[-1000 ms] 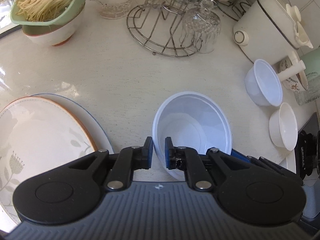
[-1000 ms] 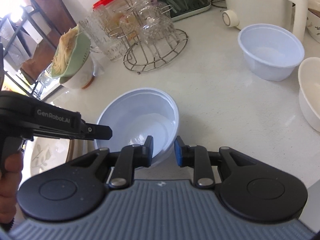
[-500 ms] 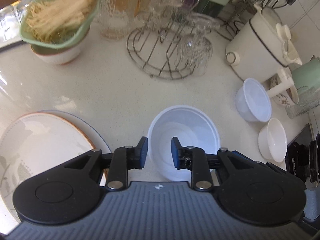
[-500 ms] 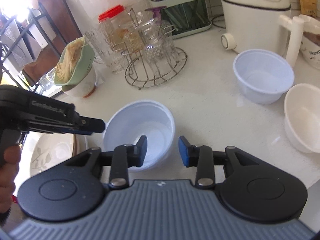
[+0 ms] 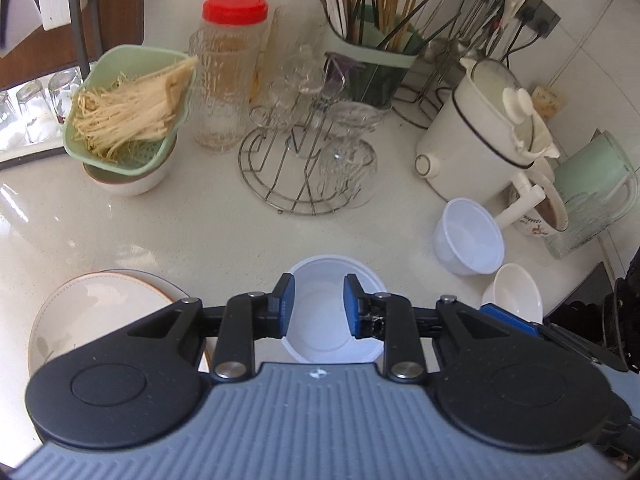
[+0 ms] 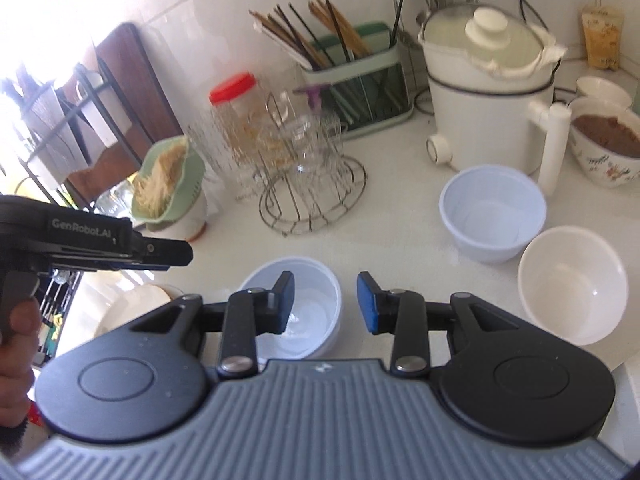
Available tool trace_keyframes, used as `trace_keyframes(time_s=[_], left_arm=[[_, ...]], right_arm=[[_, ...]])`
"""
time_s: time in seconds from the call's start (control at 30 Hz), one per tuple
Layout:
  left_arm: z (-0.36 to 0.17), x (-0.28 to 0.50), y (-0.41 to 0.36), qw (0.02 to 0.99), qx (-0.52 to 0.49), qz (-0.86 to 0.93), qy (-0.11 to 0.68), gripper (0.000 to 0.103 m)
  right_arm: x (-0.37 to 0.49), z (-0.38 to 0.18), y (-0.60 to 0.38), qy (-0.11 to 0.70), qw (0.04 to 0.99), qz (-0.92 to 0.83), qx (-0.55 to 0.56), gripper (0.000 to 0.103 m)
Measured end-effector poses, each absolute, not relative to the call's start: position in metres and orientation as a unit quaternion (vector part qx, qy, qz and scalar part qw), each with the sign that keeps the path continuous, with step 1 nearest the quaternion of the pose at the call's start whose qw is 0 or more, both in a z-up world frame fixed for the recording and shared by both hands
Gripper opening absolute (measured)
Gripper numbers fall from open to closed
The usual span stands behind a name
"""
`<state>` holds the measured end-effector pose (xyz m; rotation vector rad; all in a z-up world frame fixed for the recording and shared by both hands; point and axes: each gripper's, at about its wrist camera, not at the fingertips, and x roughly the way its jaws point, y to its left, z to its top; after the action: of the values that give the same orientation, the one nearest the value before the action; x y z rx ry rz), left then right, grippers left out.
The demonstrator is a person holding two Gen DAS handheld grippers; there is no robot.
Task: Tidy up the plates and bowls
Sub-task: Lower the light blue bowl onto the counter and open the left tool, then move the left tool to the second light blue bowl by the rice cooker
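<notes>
**Both grippers parted above a white bowl on the counter**

The left gripper (image 5: pixel 316 304) hangs over the counter (image 5: pixel 160 232) with its blue-padded jaws apart and nothing between them. The right gripper (image 6: pixel 326 302) is likewise parted and holds nothing. In both cases the last half second brought no change in the gap.

Directly beneath the left gripper, seen through the space between its fingers, stands a white plastic bowl (image 5: pixel 320 332), upright and free of either tool. From the right wrist view this same bowl (image 6: pixel 316 320) sits just under and behind that gripper's left finger. To the left of the left gripper lies a stack of plates (image 5: pixel 96 312), the top one rimmed in orange.

Further ahead and to the right, a second white plastic bowl (image 5: pixel 468 240) and a cream ceramic bowl (image 5: pixel 514 292) stand close together. Beyond them stands a white electric pot (image 5: pixel 476 140).

Straight ahead, further off, a wire glass rack (image 5: pixel 296 176) holds clear glasses. Left of it, a green colander of noodles (image 5: pixel 128 108) rests in a bowl, with a red-lidded jar (image 5: pixel 226 76) between the two. A chopstick holder (image 5: pixel 372 64) stands at the back.

A hand (image 6: pixel 16 356) grips the left tool's handle at the right view's left edge.
</notes>
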<state>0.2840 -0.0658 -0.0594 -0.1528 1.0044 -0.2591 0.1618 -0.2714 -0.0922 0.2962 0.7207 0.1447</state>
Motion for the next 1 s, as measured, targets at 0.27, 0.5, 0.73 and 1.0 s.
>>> trace_keyframes(time_s=[0.27,0.5,0.73,1.0], left_arm=[[-0.026,0.273,-0.069,0.859,-0.058,-0.178,0.477,0.031],[-0.012,0.262,-0.057,0.876,-0.04,-0.199,0.438,0.031],[-0.017,0.263,-0.041,0.875,-0.057,-0.218,0.429,0.031],[-0.021,0.267,-0.037,0.869,-0.049,-0.252,0.423,0.031]], right_arm=[[0.149,-0.06,-0.263,0.321,0.936,0.036,0.14,0.037],[0.138,-0.041,-0.252,0.314,0.94,0.011,0.135,0.037],[0.138,-0.038,-0.234,0.319,0.939,-0.015,0.127,0.037],[0.13,-0.029,-0.227,0.307,0.942,-0.057,0.125,0.037]])
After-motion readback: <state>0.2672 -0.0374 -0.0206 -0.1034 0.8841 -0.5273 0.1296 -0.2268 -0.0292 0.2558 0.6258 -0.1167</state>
